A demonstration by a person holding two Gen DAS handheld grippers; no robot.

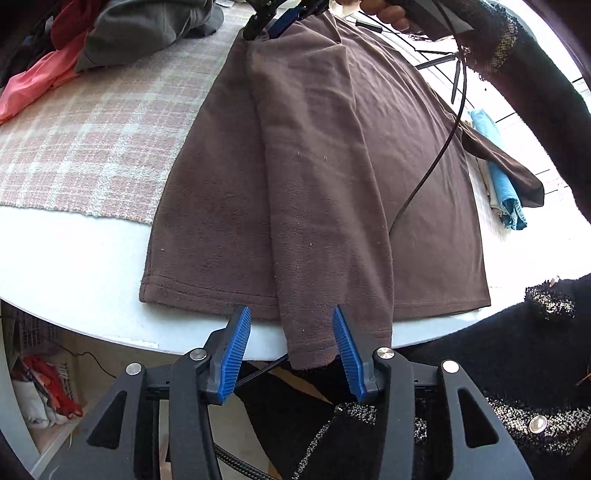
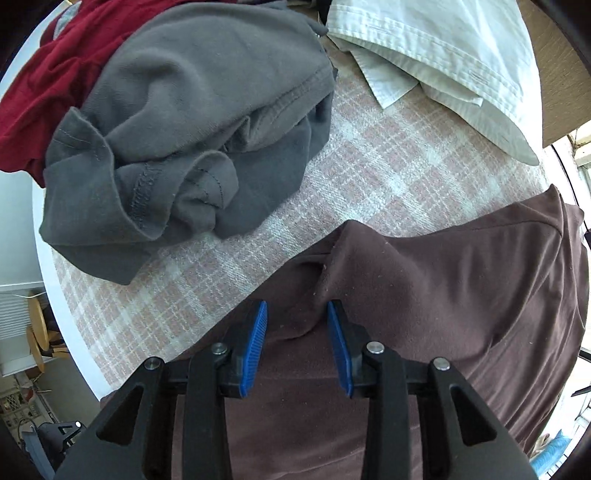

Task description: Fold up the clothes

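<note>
A: Where's the shirt?

B: Dark brown soft knit shirt (image 1: pixel 314 155) lies flat on the white round tabletop (image 1: pixel 74 258), hem at the near edge, upper part over the pink-and-white plaid woven cloth (image 1: pixel 92 129). One long sleeve is folded lengthwise down the body, cuff hanging just past the tabletop edge.

A: Left gripper?

B: Left gripper (image 1: pixel 291 325), black w/ blue ribbed pads, sits at the near edge. Jaws spread. Sleeve cuff is between them, right pad against the fabric, left pad clear, so no pinch.

A: Right one?

B: Right gripper (image 2: pixel 297 319) is over the shirt's far end, pointing down at a raised crease near the shoulder. Jaws spread, fabric ridge between them; can't tell if the pads touch it, not squeezed. In the left wrist view the right gripper shows at the shirt's top end w/ a hand (image 1: pixel 384 11) on its grip and a black cable trailing over the shirt.

A: Other stuff?

B: Crumpled grey cotton garment (image 2: pixel 192 122) on the plaid cloth, far side, apart from the brown shirt. Dark red crumpled garment (image 2: pixel 48 85) touching it. Folded white shirt (image 2: pixel 436 51) near the far edge. Light blue folded fabric (image 1: pixel 498 166) beyond the brown shirt's side. Person's black knit sleeve (image 1: pixel 535 332) at the near edge.
</note>
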